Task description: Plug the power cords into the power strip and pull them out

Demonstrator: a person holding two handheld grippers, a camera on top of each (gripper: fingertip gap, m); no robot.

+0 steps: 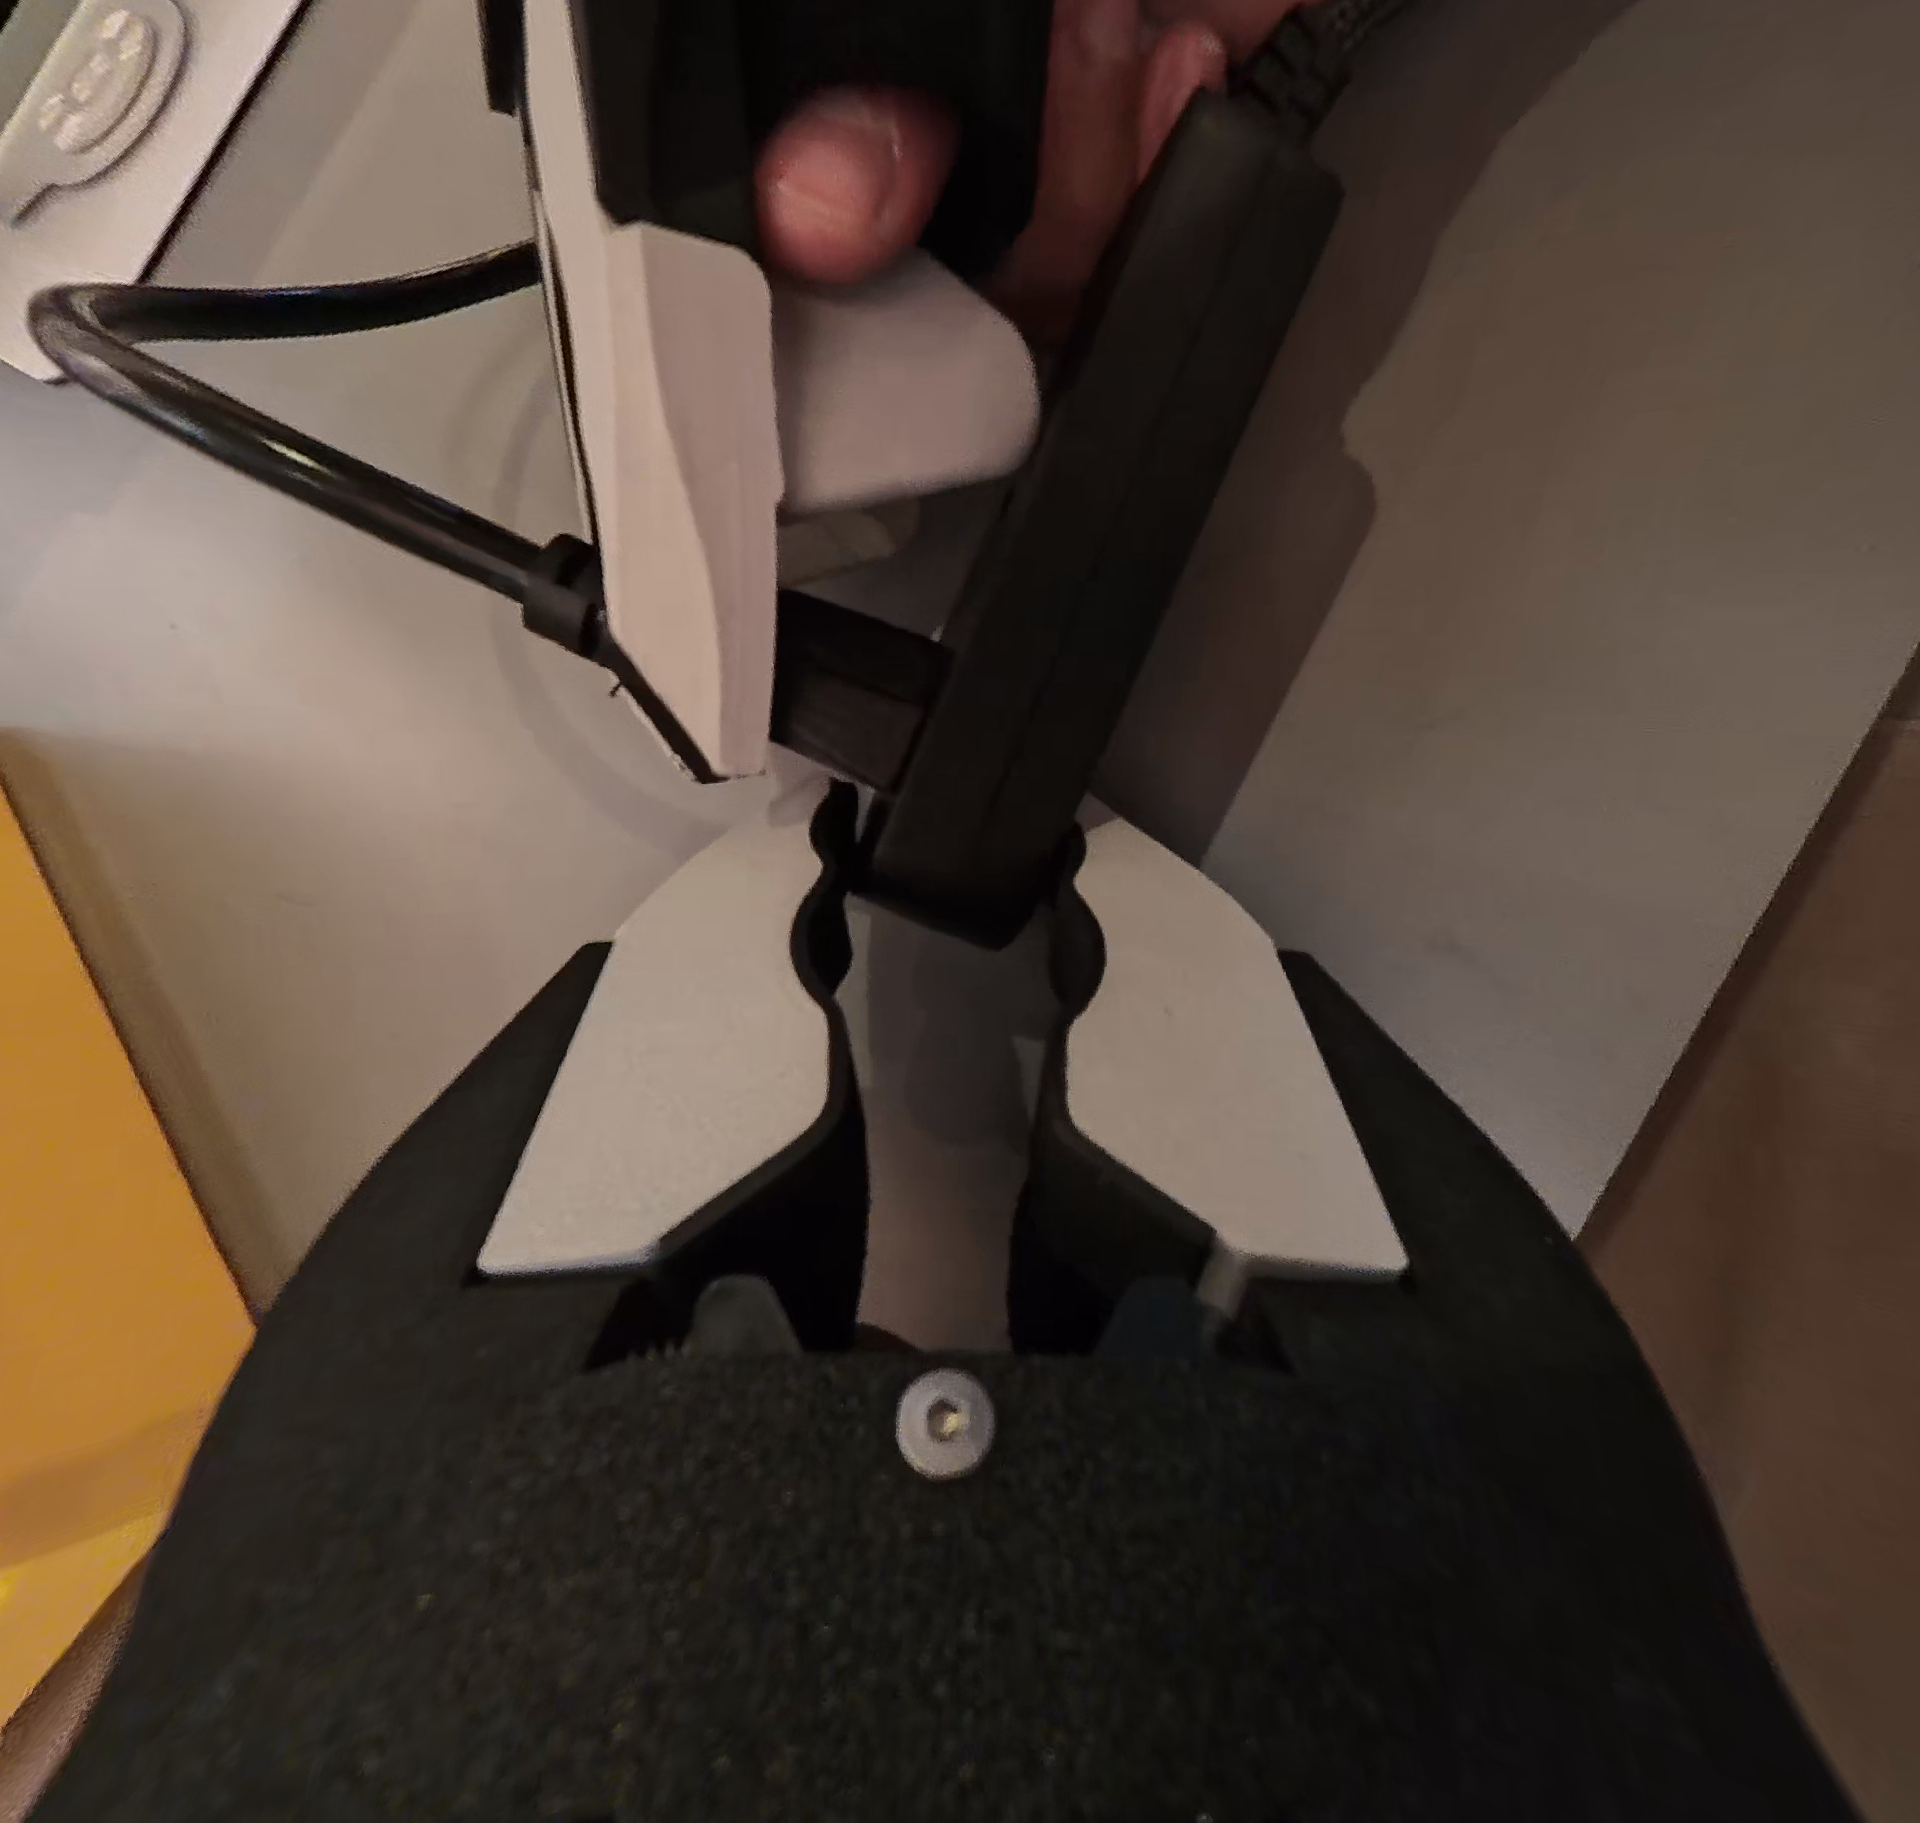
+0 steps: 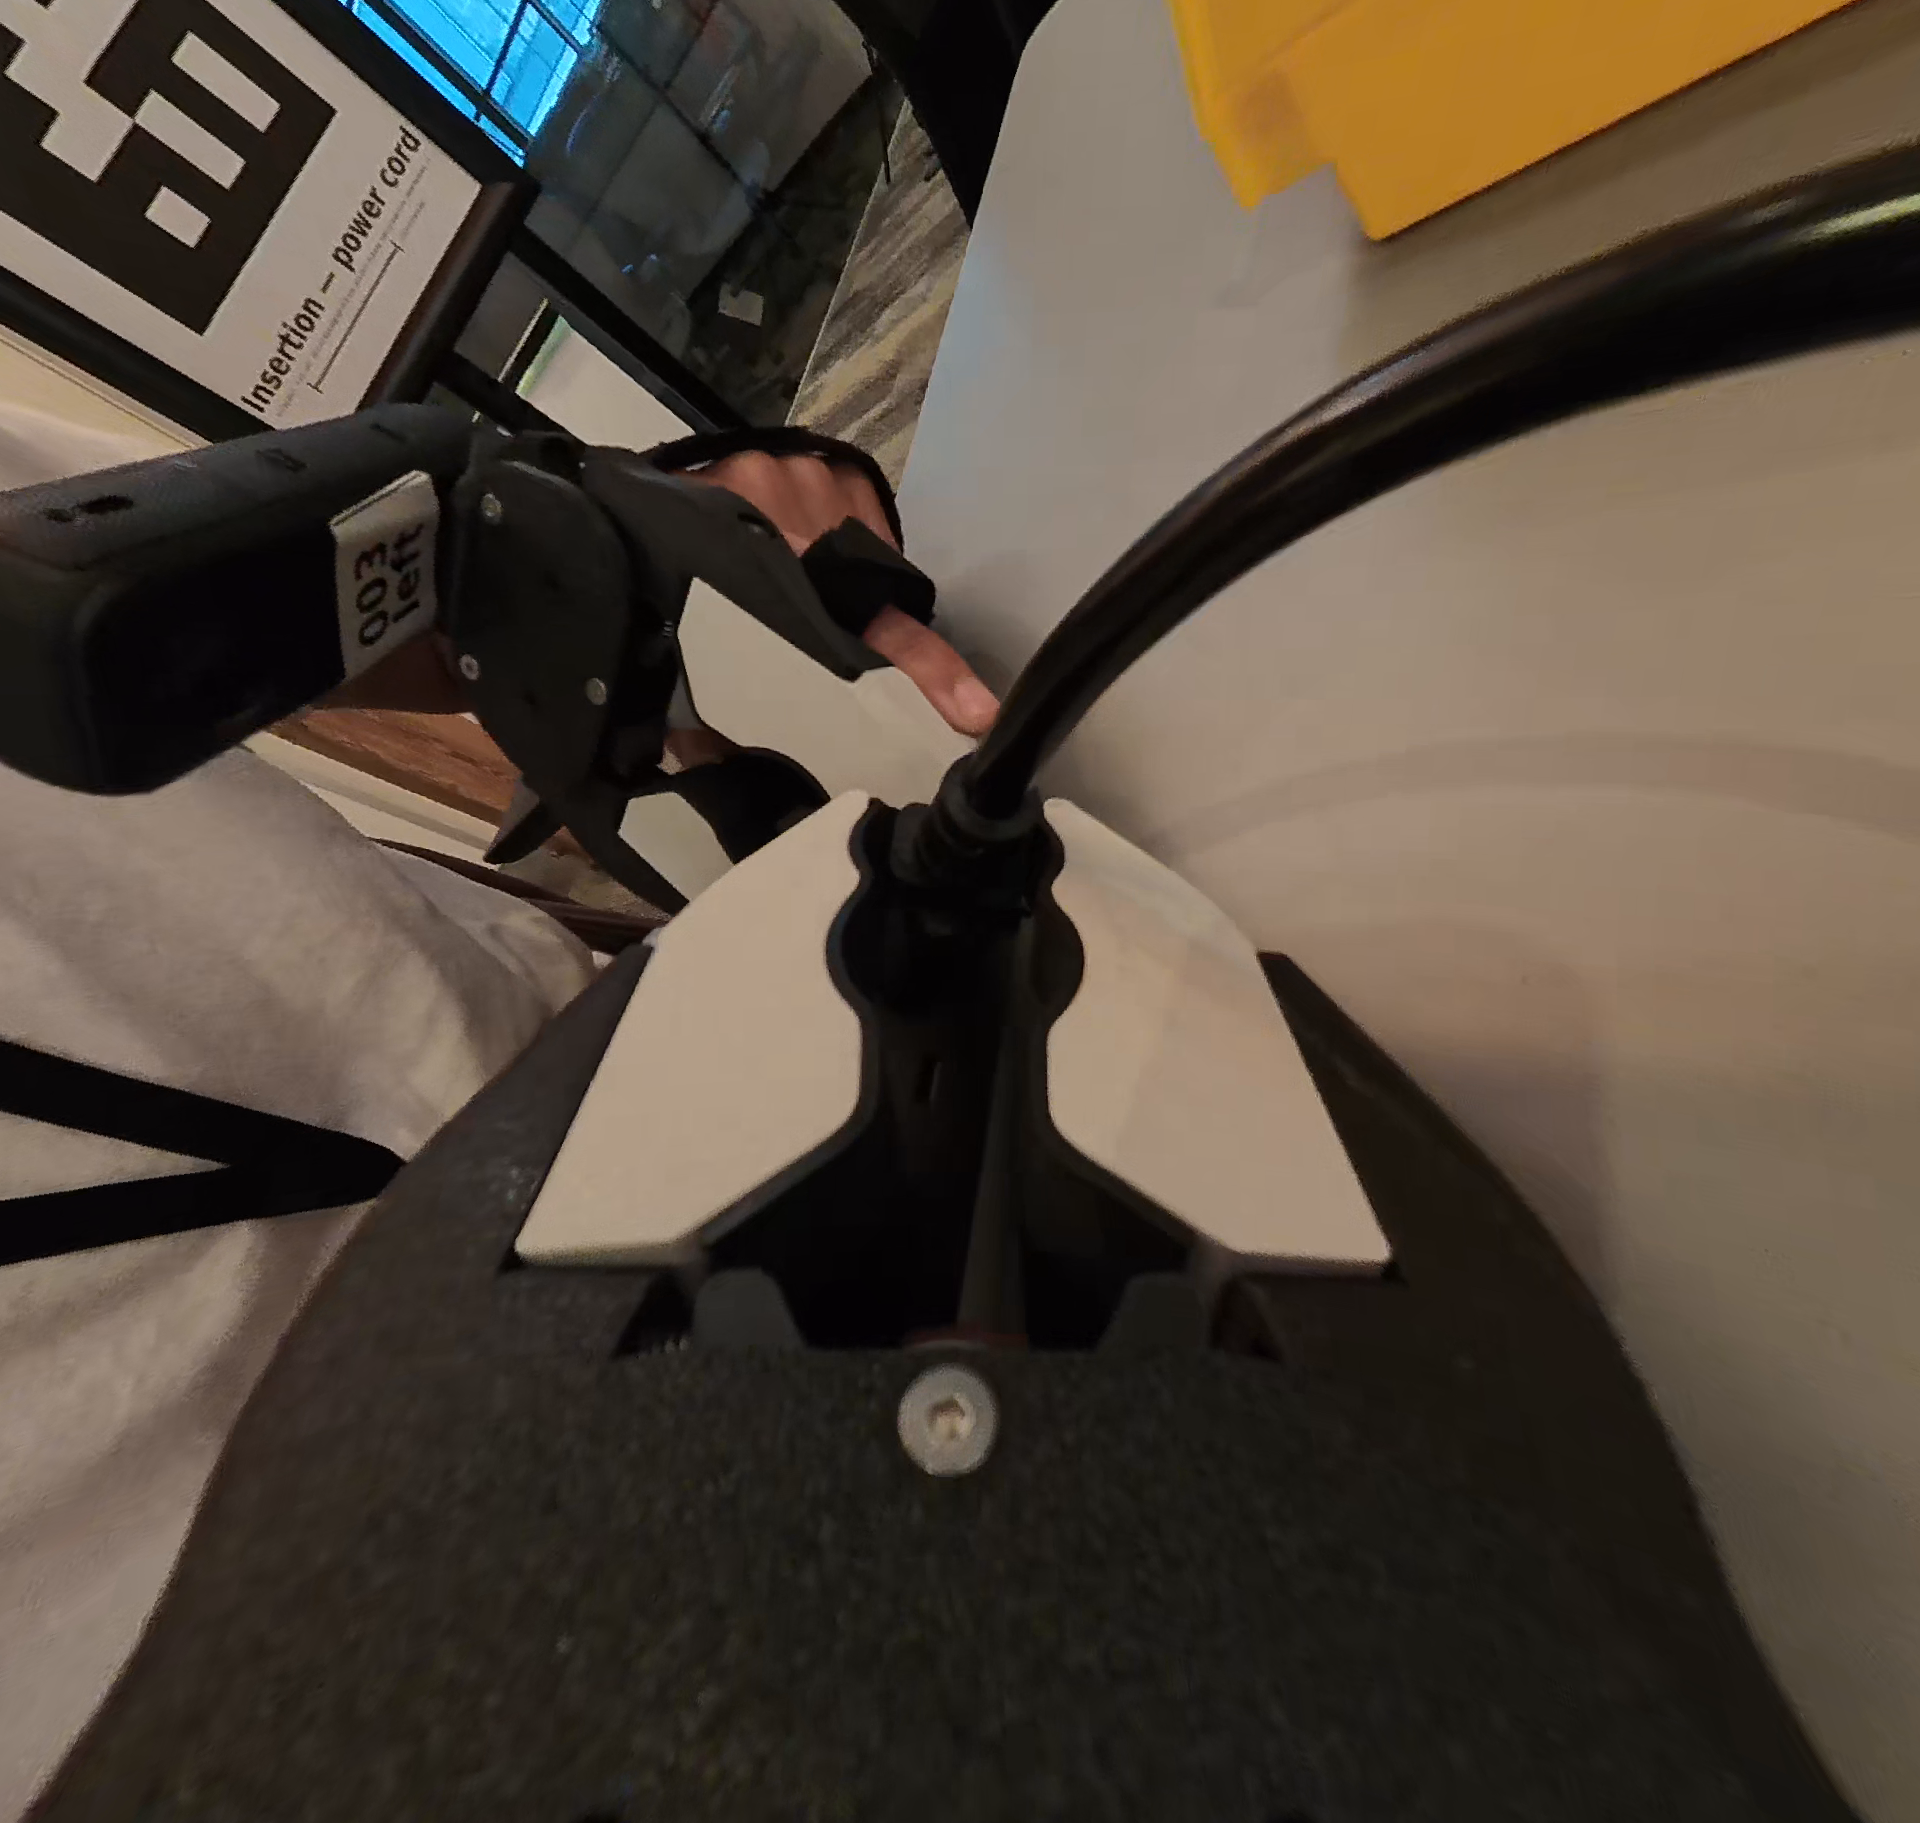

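In the left wrist view my left gripper (image 1: pixel 956 874) is shut on the near end of a long black power strip (image 1: pixel 1132 485), which runs up and away to a braided cord (image 1: pixel 1320 38). The right gripper's white fingers (image 1: pixel 686 485) come in from the upper left and hold a black plug (image 1: pixel 847 677) against the strip's side face. How deep the plug sits is hidden. Its black cord (image 1: pixel 260 443) loops off to the left. In the right wrist view my right gripper (image 2: pixel 951 838) is shut on the plug's neck (image 2: pixel 966 823), and the cord (image 2: pixel 1351 423) arcs up and right.
A white unit with a grey socket panel (image 1: pixel 94 90) lies at the far left on the white table (image 1: pixel 260 786). A yellow box (image 2: pixel 1507 38) stands on the table. A person's gloved hand (image 1: pixel 862 173) holds the right gripper. The left gripper's black body (image 2: pixel 312 578) is close on the left. The tips of one gripper are about 4 centimetres away from the tips of the other.
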